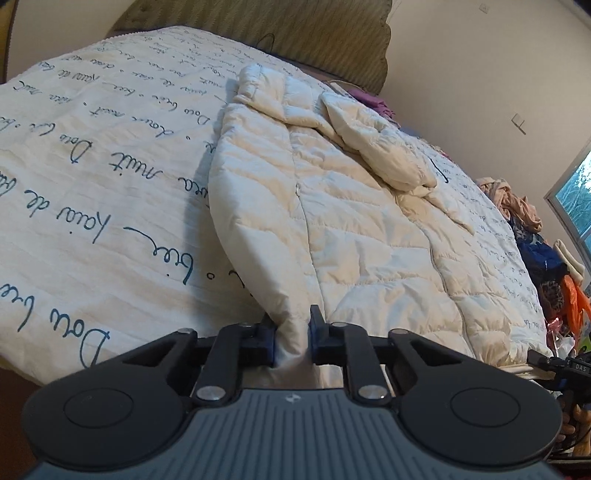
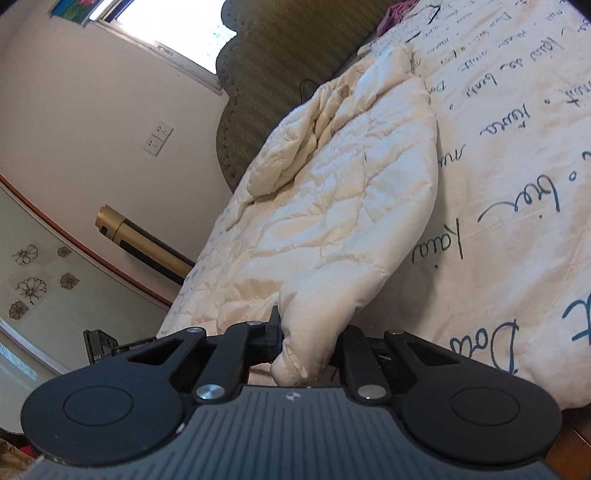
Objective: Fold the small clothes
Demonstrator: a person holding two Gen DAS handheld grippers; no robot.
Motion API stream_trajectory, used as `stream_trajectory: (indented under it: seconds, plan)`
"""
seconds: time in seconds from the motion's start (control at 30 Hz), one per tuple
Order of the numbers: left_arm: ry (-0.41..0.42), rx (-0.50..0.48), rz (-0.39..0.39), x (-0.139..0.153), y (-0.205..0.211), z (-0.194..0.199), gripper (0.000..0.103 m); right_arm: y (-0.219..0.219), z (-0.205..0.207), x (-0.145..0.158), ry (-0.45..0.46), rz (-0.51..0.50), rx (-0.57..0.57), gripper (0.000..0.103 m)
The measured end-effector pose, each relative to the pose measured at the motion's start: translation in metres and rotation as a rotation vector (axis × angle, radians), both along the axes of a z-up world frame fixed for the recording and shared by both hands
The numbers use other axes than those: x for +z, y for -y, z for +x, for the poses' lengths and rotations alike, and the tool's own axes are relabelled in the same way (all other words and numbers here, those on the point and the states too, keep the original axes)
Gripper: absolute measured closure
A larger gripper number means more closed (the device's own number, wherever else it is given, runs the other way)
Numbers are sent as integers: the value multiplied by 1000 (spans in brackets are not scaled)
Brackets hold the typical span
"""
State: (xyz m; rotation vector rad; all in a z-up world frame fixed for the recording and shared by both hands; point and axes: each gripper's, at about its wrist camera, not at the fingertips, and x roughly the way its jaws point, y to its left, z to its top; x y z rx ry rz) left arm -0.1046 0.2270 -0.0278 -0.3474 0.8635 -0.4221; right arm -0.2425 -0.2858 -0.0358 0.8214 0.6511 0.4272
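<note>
A cream quilted puffer jacket (image 1: 332,206) lies spread on the bed, collar toward the headboard, one sleeve folded across its chest. My left gripper (image 1: 291,332) is shut on the jacket's bottom hem at one corner. In the right wrist view the same jacket (image 2: 343,192) lies along the bed. My right gripper (image 2: 306,339) is shut on a bunched piece of the jacket's hem at another corner; its right finger is hidden behind the fabric.
The bed has a white bedspread (image 1: 92,184) with blue handwriting print and an olive padded headboard (image 1: 295,33). A pile of mixed clothes (image 1: 546,258) sits at the bed's right side. A wall, window (image 2: 177,33) and gold tube (image 2: 144,240) lie beyond the bed.
</note>
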Motion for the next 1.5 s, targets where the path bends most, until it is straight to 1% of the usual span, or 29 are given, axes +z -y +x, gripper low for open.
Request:
stream_trajectory:
  seconds: [0.13, 0.3, 0.4, 0.5, 0.6, 0.67, 0.77, 0.87, 1.1, 1.27, 1.5]
  plan:
    - [37, 11, 11, 14, -1, -6, 93, -1, -2, 11, 34, -23, -2, 89]
    - [91, 12, 5, 34, -5, -17, 95, -1, -6, 29, 75, -54, 6, 90]
    - [104, 6, -12, 38, -8, -21, 95, 1, -9, 36, 88, -68, 8, 90]
    - [103, 18, -7, 37, -7, -17, 96, 7, -9, 36, 89, -50, 3, 90]
    - [109, 28, -25, 40, -4, -12, 96, 7, -4, 38, 99, -38, -6, 90]
    - [128, 37, -45, 47, -3, -9, 96, 8, 0, 46, 122, -44, -5, 90]
    - [159, 64, -91, 57, -3, -3, 96, 9, 8, 61, 165, -56, 1, 90]
    - [170, 99, -133, 65, -2, 6, 96, 12, 17, 74, 200, -60, 3, 90]
    - [204, 172, -159, 83, 4, 26, 96, 19, 43, 95, 257, -71, -13, 90]
    - [246, 222, -143, 99, 13, 46, 96, 27, 73, 110, 295, -68, -30, 90]
    - [283, 254, -114, 121, 32, 77, 96, 36, 117, 122, 324, -51, -53, 90]
